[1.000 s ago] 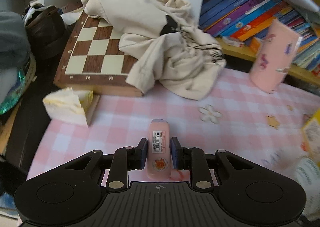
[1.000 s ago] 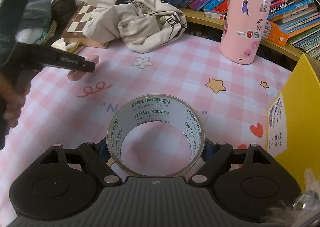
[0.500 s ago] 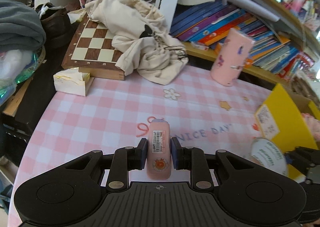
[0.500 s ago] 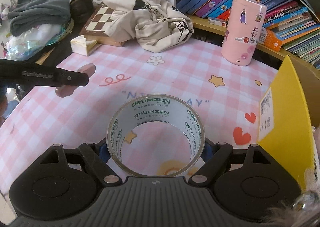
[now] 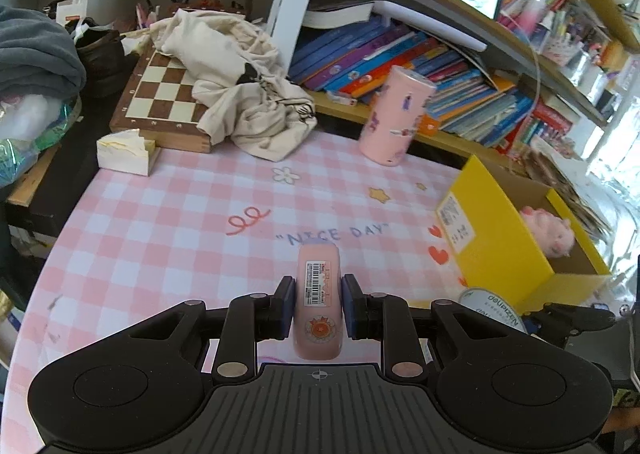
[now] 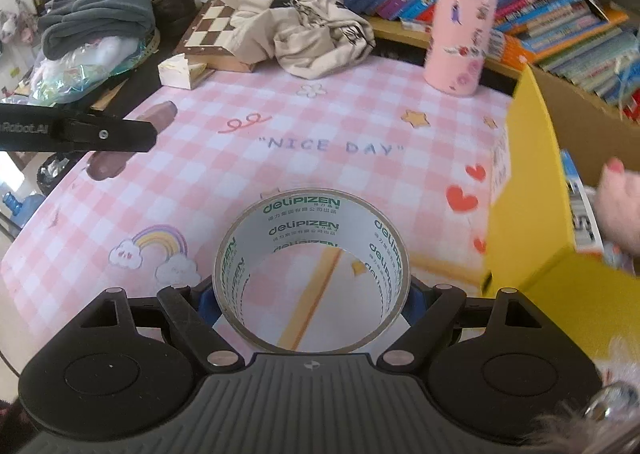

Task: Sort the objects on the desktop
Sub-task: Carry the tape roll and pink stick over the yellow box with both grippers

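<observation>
Both tongs are loaded: left [image 5: 318, 308] clamps a pink tube [image 5: 319, 300], right [image 6: 311, 294] a tape roll [image 6: 312, 250].

Two tools: the left tool [image 5: 317, 308] carries one pink bottle [image 5: 318, 294]; the right tool [image 6: 311, 292] carries one tape roll [image 6: 312, 270]; one yellow box [image 5: 500, 242] lies ahead and to the right of the left tool, with one pink plush toy [image 5: 550, 232] inside it; one pink sticker-covered cylinder [image 5: 394, 122] stands far ahead of that tool; one chessboard [image 5: 160, 94] sits far ahead to its left, with one cream cloth heap [image 5: 240, 82] across it and one small cream box [image 5: 124, 152] just beside it; one grey folded garment [image 6: 100, 16] lies far left of the right tool; on the bench [image 6: 200, 182], one rainbow print [image 6: 156, 250] and two star prints; the shelved books are too many to count.
</observation>
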Motion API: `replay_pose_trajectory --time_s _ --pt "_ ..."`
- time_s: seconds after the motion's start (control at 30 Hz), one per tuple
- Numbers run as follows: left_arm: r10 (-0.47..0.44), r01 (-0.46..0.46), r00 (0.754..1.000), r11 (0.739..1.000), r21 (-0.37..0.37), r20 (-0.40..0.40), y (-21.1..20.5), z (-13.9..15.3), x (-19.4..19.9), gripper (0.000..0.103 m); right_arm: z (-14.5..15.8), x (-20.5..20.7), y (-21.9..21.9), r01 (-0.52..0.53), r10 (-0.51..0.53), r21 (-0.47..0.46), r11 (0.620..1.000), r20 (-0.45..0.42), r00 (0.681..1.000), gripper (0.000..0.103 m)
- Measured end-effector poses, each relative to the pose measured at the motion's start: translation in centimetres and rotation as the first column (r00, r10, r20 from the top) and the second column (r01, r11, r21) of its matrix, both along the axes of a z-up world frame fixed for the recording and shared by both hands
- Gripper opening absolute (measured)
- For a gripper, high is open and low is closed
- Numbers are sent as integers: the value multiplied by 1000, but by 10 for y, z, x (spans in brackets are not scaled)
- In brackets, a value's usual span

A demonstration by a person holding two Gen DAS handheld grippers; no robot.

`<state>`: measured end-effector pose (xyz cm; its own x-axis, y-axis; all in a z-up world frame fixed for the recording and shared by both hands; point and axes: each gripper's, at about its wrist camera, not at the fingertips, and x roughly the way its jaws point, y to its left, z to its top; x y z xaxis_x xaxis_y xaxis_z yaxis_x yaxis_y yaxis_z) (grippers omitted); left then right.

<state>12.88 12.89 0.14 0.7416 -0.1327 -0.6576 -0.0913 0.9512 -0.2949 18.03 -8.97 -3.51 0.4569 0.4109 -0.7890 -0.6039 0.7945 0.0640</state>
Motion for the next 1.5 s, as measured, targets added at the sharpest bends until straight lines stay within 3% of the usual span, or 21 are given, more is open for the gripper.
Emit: replay_pose_trajectory --time_s 0.23,0.83,1.23,1.5 --pt "-43 43 999 999 -25 2 -11 -2 -23 23 4 -20 -22 91 -91 12 996 -18 996 82" --pt "-181 183 983 980 -74 33 -45 -1 -55 23 13 -76 -59 203 -203 -16 979 1 979 82" --pt "-344 346 938 935 -81 39 -97 -3 -40 23 12 -94 -116 377 -377 -25 926 -3 926 82" --pt "-400 401 916 913 -76 27 -138 -5 -26 23 10 -89 -156 444 -445 -31 896 -22 896 82"
